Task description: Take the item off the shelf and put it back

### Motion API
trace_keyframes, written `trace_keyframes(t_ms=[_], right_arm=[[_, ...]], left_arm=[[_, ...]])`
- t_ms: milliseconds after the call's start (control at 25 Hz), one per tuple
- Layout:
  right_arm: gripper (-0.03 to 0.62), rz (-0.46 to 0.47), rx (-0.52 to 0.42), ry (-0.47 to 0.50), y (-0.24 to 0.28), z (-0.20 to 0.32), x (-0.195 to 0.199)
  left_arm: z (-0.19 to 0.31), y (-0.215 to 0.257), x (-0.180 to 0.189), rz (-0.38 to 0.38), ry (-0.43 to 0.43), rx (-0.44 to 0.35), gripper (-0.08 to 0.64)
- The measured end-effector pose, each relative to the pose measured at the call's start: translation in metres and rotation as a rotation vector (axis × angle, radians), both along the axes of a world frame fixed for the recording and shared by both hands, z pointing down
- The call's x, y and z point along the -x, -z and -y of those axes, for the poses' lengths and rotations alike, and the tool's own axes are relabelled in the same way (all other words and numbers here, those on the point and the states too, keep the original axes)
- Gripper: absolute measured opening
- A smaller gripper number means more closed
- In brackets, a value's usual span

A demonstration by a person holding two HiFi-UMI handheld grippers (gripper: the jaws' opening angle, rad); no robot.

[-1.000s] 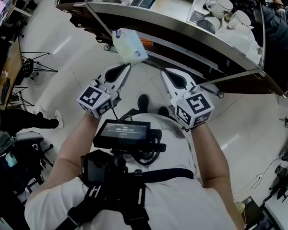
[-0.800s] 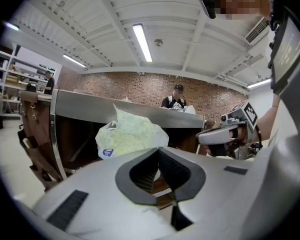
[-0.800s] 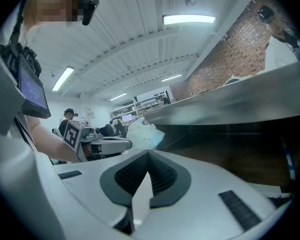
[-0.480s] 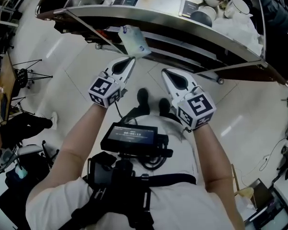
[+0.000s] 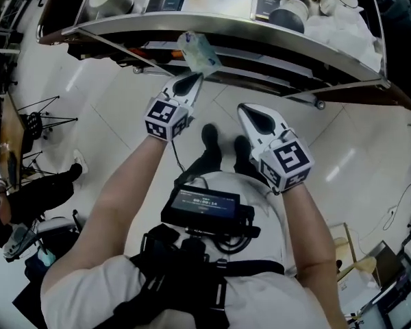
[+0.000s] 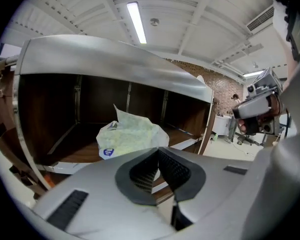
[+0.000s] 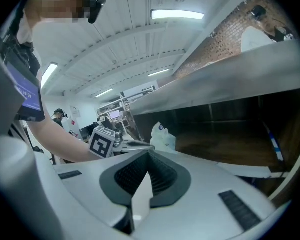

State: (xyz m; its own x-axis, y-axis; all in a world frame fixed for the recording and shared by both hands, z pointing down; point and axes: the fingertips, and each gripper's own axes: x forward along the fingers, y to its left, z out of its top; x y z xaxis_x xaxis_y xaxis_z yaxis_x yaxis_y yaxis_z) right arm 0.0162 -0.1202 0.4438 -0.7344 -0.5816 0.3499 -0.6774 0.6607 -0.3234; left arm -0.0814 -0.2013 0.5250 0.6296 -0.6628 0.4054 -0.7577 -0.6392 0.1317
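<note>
Item: plastic pouch (image 5: 200,52), white with pale green print and a small round blue label. It is crumpled, and one corner stands up.
Location: in the air at the open front of the shelf unit, just below the steel top deck (image 5: 260,31) and over the dark wooden shelf board (image 6: 75,151). Contact with the board cannot be determined.
Left gripper (image 5: 194,77): jaws closed on the near edge of the plastic pouch, which projects beyond the tips.
Right gripper (image 5: 245,108): jaws together with nothing between them, held apart from the pouch and clear of the shelf.
Handling estimate: light, soft, thin film. It is likely to sag and fold, and the surface is probably slippery. Fragility of the contents is unknown.
Grip point: a flat seam or edge, seated deep in the ribbed pads, is judged the safest hold. The bulging middle would likely slip.
Materials: the top deck is curved brushed metal. The shelf board is matt wood grain. The gripper shells are smooth grey plastic with black ribbed pads.
Other: ceramic cups (image 5: 294,9) stand on the top deck.
</note>
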Motion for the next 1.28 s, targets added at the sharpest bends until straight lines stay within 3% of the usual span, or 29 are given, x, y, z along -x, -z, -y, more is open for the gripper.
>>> trace_keyframes(t_ms=[160,640,920,1280], right_arm=[[0.008,-0.010,0.033,-0.039,-0.013,-0.001,-0.006],[0.008,-0.033,0.095,-0.148,-0.036,-0.008,-0.038],[0.008,-0.034,0.102,-0.171,-0.038,-0.006,-0.048],[0.008,-0.034,0.103,-0.192,-0.036,-0.005,-0.063]], left_arm=[[0.027,-0.016,-0.011,0.039,-0.035,-0.007,0.017],[0.100,-0.054,-0.039,0.145,-0.009,-0.040,0.018],[0.116,-0.080,-0.042,0.213,0.021,0.002,0.025],[0.115,-0.080,-0.042,0.216,0.058,0.011,0.067]])
